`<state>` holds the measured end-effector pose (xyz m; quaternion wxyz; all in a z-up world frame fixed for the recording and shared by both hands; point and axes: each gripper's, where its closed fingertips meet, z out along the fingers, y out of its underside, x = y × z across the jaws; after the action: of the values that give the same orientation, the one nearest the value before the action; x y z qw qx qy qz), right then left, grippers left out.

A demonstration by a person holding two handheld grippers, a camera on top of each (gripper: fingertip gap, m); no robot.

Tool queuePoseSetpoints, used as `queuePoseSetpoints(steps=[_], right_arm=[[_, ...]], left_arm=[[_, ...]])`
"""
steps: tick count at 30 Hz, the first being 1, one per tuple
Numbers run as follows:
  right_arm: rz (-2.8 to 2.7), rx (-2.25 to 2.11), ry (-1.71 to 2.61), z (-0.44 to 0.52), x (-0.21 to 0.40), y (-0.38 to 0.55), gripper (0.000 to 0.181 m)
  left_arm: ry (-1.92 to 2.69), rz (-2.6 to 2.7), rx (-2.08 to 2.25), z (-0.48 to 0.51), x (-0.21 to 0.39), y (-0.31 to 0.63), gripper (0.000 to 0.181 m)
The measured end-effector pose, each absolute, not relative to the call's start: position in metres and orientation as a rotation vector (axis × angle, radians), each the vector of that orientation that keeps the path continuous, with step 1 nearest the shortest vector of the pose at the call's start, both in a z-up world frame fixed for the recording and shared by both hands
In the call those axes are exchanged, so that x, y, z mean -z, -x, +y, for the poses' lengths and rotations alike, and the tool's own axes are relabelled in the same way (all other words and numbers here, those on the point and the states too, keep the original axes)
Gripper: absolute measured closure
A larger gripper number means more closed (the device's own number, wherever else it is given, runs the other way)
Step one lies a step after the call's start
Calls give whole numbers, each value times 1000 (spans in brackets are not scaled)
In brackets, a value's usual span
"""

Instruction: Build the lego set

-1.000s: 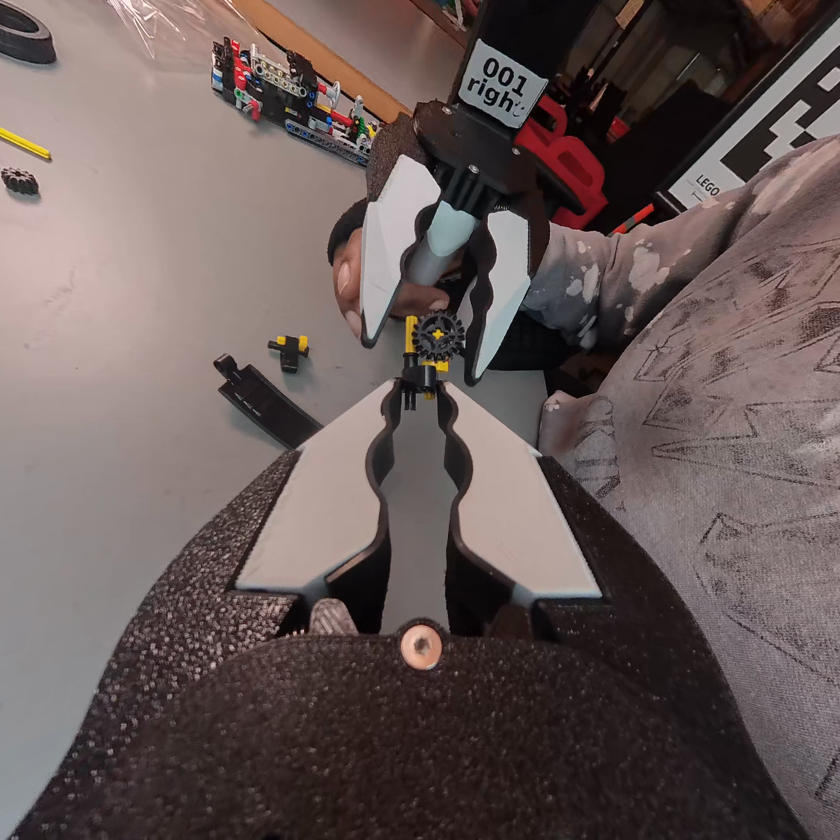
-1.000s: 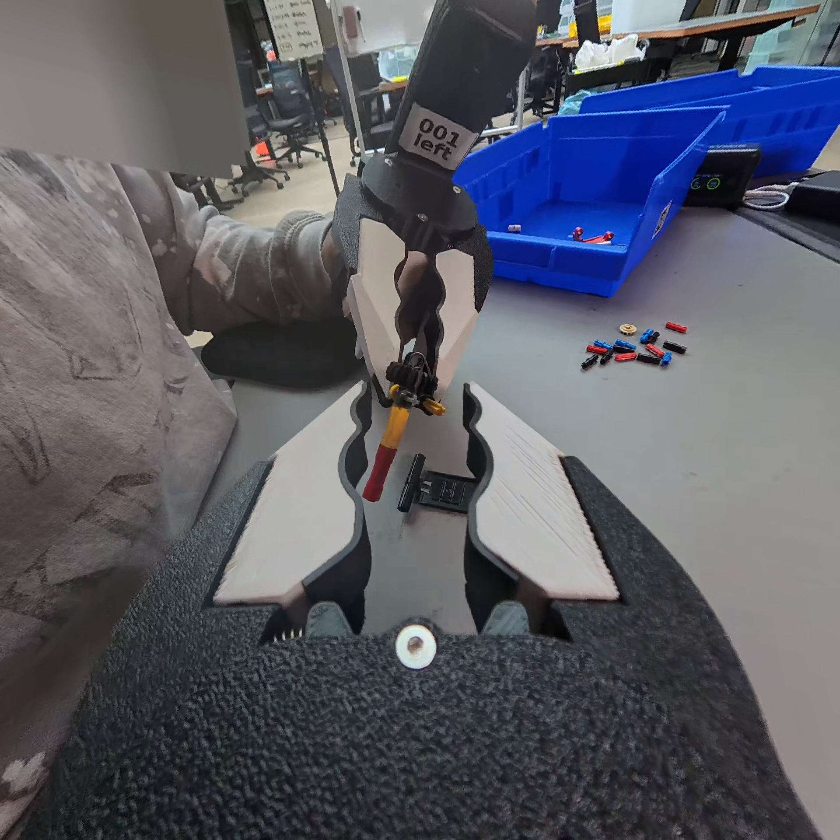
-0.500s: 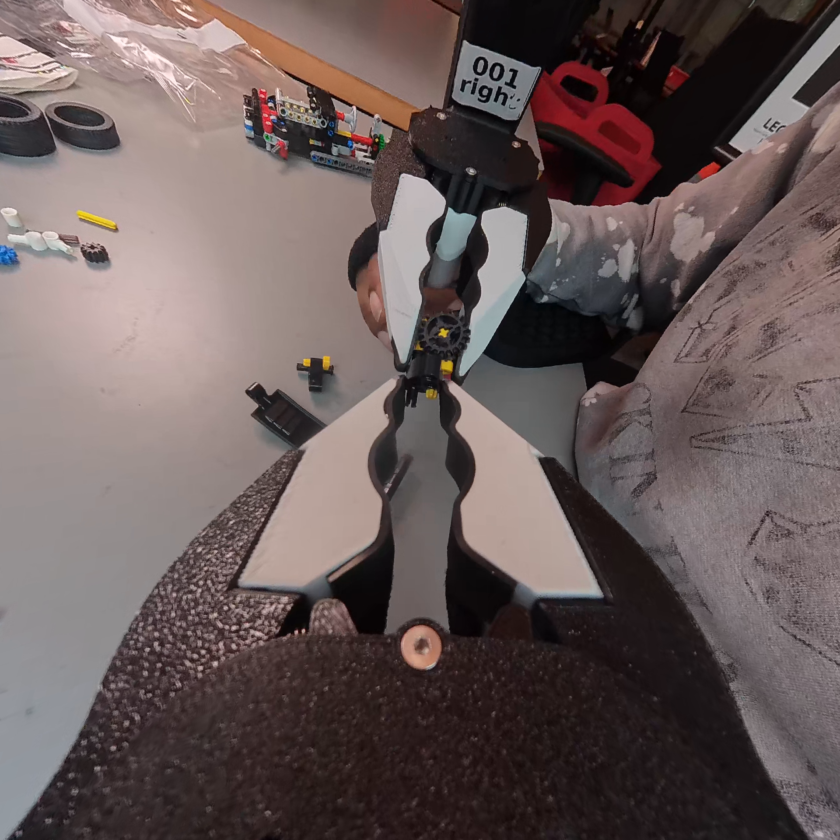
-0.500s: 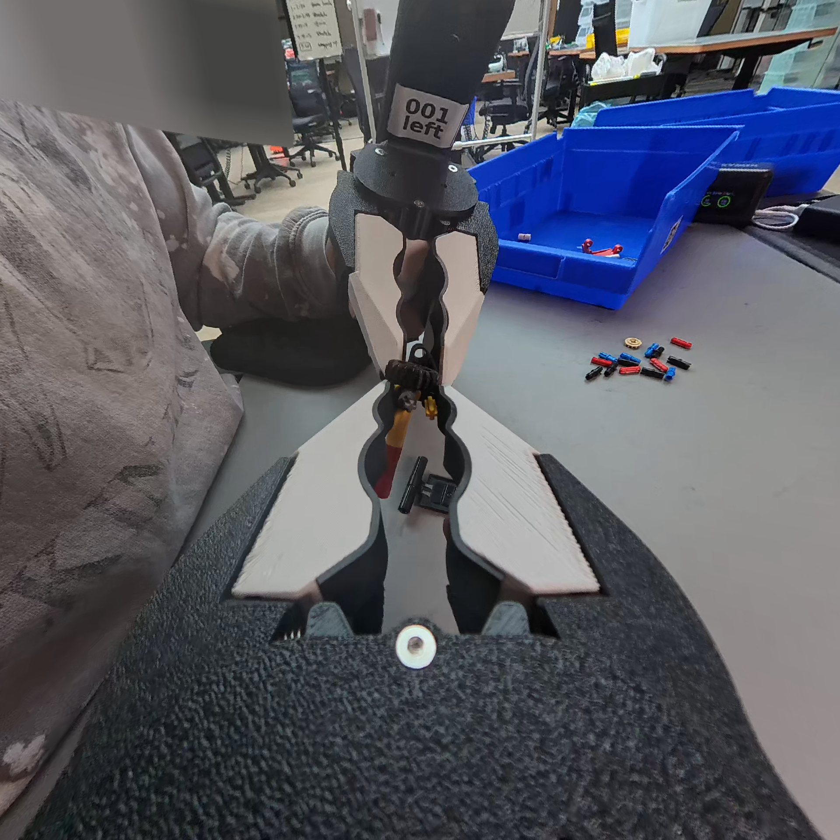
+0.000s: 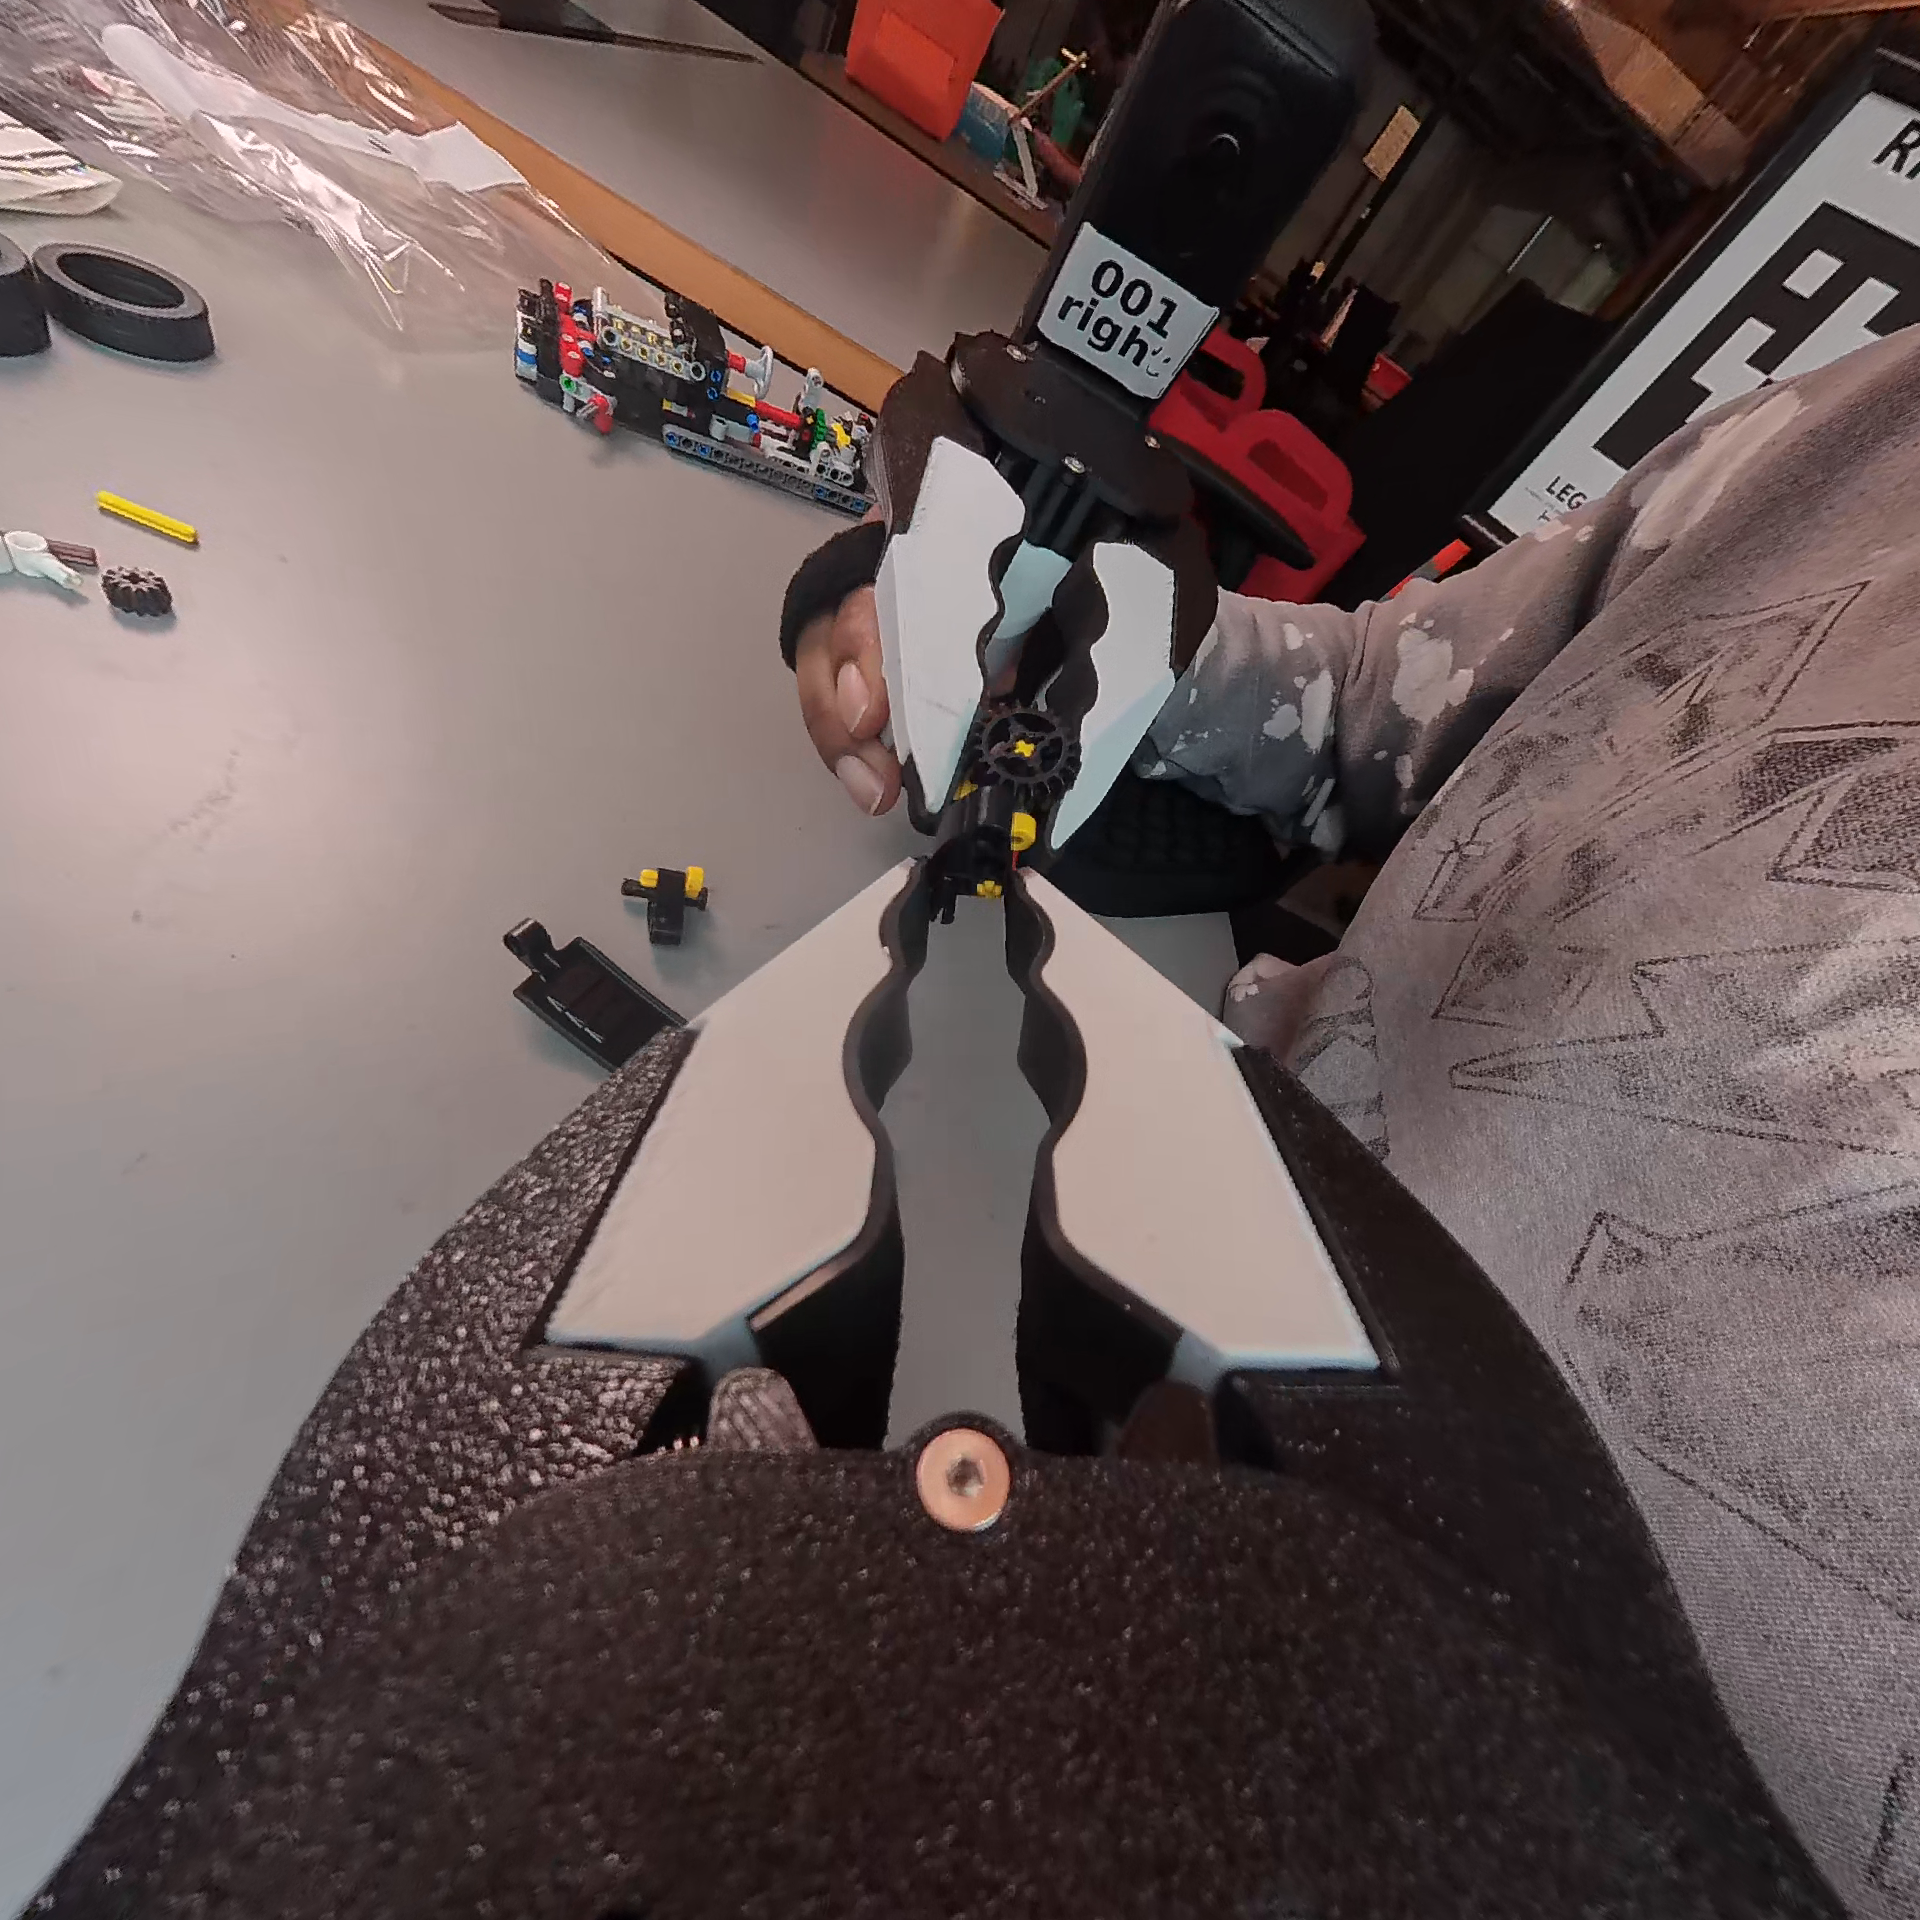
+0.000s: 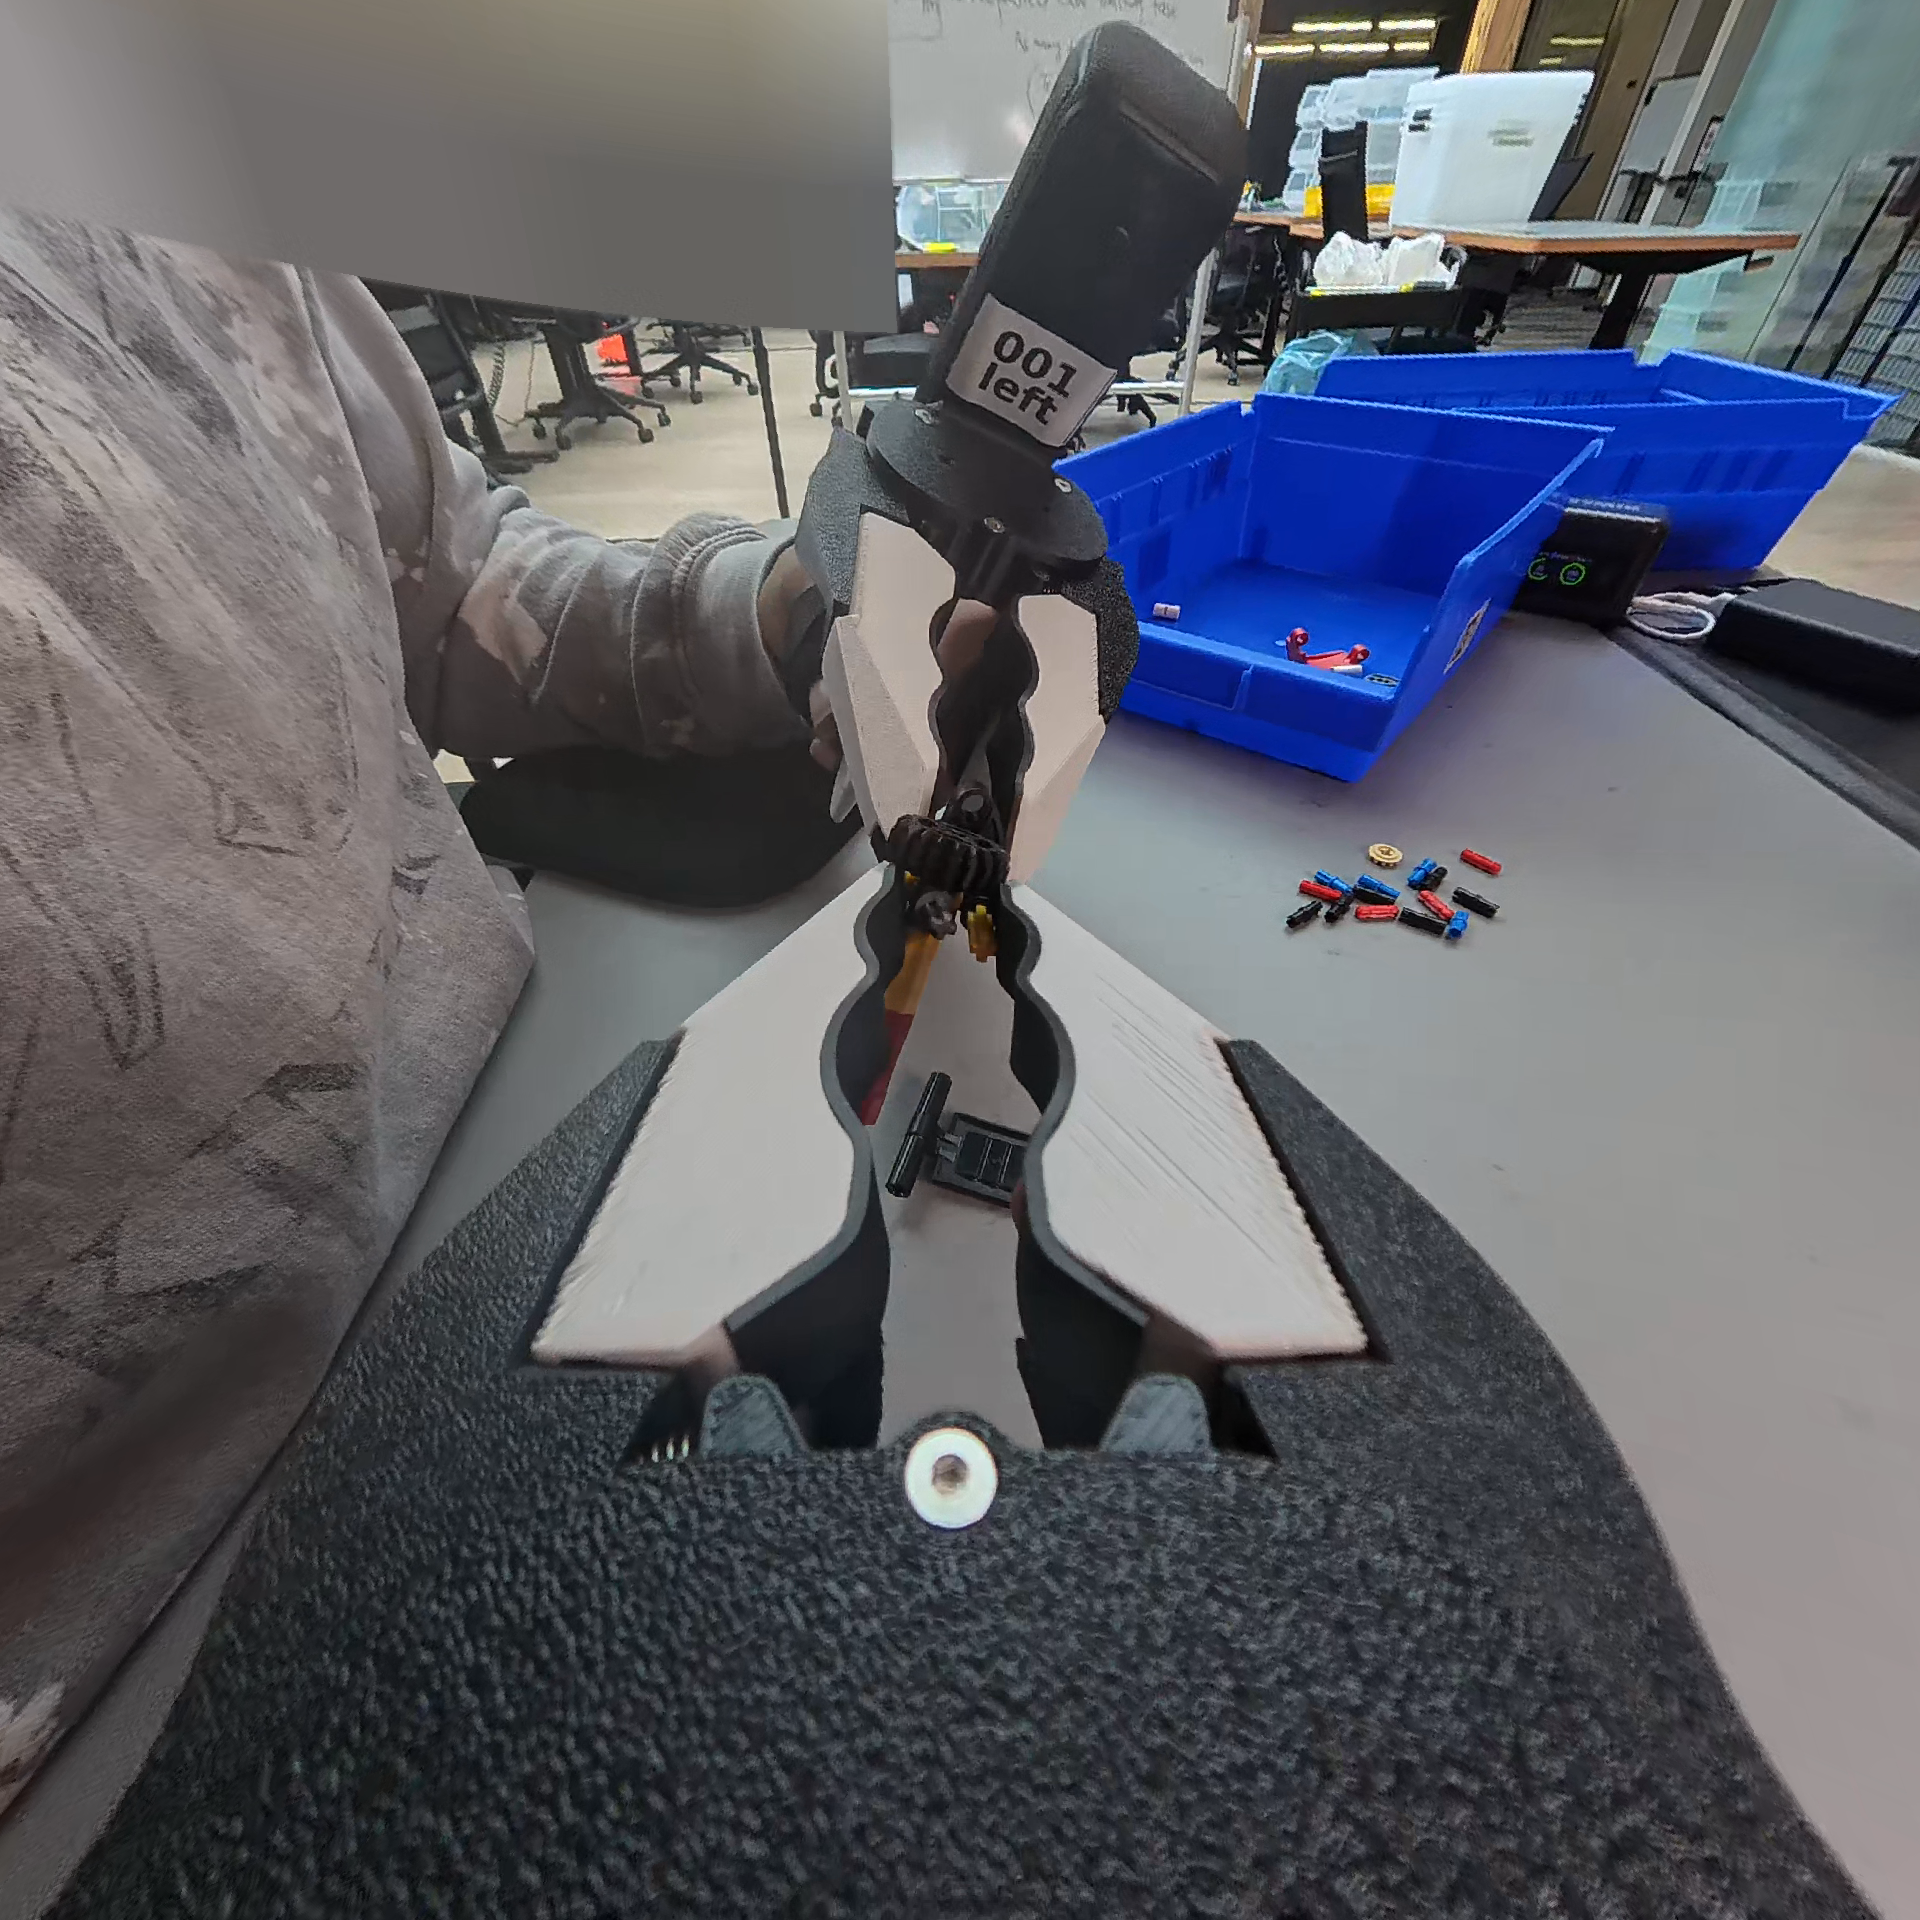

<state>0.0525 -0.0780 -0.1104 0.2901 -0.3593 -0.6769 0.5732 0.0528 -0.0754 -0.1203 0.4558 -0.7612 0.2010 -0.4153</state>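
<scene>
A small Lego assembly is held in the air between my two grippers. It is a black gear (image 5: 1023, 748) on a yellow axle with a red end (image 6: 902, 997), plus a black connector with yellow pins (image 5: 971, 873). My left gripper (image 5: 966, 888) is shut on the connector end; it also shows in the right wrist view (image 6: 940, 826). My right gripper (image 6: 948, 891) faces it, jaws narrowed on the gear (image 6: 940, 847). In the left wrist view the right gripper (image 5: 992, 831) has a finger on each side of the gear.
A part-built Lego chassis (image 5: 691, 395), black tyres (image 5: 125, 307), a yellow axle (image 5: 145, 516) and a small gear (image 5: 135, 592) lie far left. A black flat piece (image 5: 592, 997) and a black-yellow piece (image 5: 665, 894) lie nearby. Blue bins (image 6: 1351, 582) and loose pins (image 6: 1392, 894) lie to the right. My two grippers' fingertips are within a few centimetres of each other.
My right gripper was open wide beside the assembly; it has moved in and narrowed its jaws around the gear. My left gripper keeps its hold.
</scene>
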Motion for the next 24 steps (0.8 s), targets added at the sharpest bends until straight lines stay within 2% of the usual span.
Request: queuePoseSetpoints(steps=[6,13,17,19,21,24], right_arm=[[-1684,-1565,978,-49,92,-66,176],[-1815,-1483,1030,-55,122,-59,173],[-1996,-1184,1088,-51,168,-55,172],[-2079,-1004,1085,-46,187,-55,159],[-2070,-1062,1098,-50,182,-57,143],[-1923,-1275,1111,-49,147,-55,142]], left_arm=[[1890,395,991,-75,123,-19,170],[1938,480,918,-71,135,-30,169],[1960,496,848,-68,142,-28,168],[1966,512,822,-68,145,-30,168],[1962,539,799,-69,146,-32,168],[1941,569,791,-70,143,-38,168]])
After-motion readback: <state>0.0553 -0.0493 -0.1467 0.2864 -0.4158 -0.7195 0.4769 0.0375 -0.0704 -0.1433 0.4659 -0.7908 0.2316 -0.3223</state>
